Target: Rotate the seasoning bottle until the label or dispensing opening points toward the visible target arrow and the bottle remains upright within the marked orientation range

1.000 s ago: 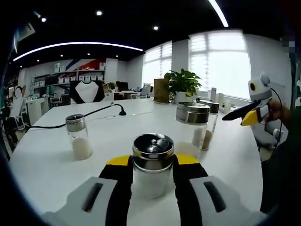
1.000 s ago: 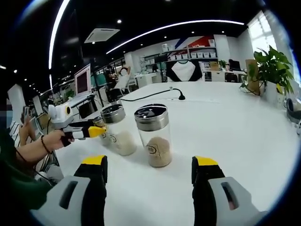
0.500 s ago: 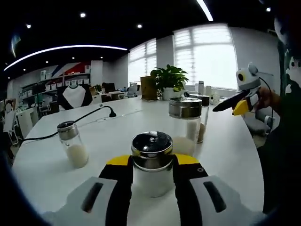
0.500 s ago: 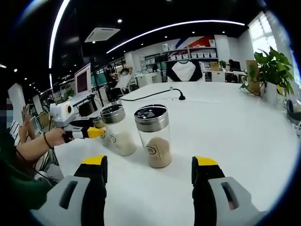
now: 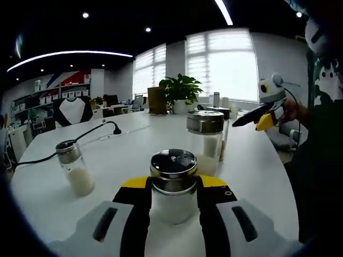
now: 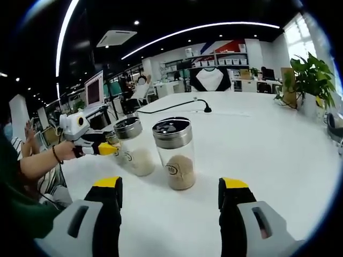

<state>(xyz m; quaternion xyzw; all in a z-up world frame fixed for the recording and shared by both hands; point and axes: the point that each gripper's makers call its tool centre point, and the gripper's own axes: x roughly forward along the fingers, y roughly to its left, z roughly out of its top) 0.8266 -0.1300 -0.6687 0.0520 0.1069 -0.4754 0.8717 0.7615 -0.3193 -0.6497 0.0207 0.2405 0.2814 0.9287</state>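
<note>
On the round white table (image 5: pixel 252 171), the left gripper (image 5: pixel 172 188) is clenched around a clear glass seasoning bottle with a shiny metal shaker lid (image 5: pixel 173 184); its two black jaws with yellow tips press against both sides of the bottle, which stands upright and holds a white powder. In the left gripper view, a second glass bottle with a metal lid and white content (image 5: pixel 204 140) stands a little farther on the table, to the right, and a third one with brown content (image 5: pixel 223 131) is just behind it, partly hidden. A smaller glass shaker with white grains (image 5: pixel 74 167) stands well apart on the left, near a black power cable (image 5: pixel 80 138) that lies across the table. A green potted plant (image 5: pixel 180 94) stands at the far edge before the bright windows. In this view the right gripper (image 5: pixel 247 121) comes in from the right, held above the table edge by a hand. In the right gripper view, the right gripper (image 6: pixel 169 194) is released, its jaws wide apart with nothing between them. Ahead of it stands the glass bottle with brown powder (image 6: pixel 176 153), and beside it on the left the bottle with white content (image 6: pixel 134 146). Farther left the left gripper (image 6: pixel 96 149) shows, held by a person's hand (image 6: pixel 63 151), its yellow tip close to the white-filled bottle.
</note>
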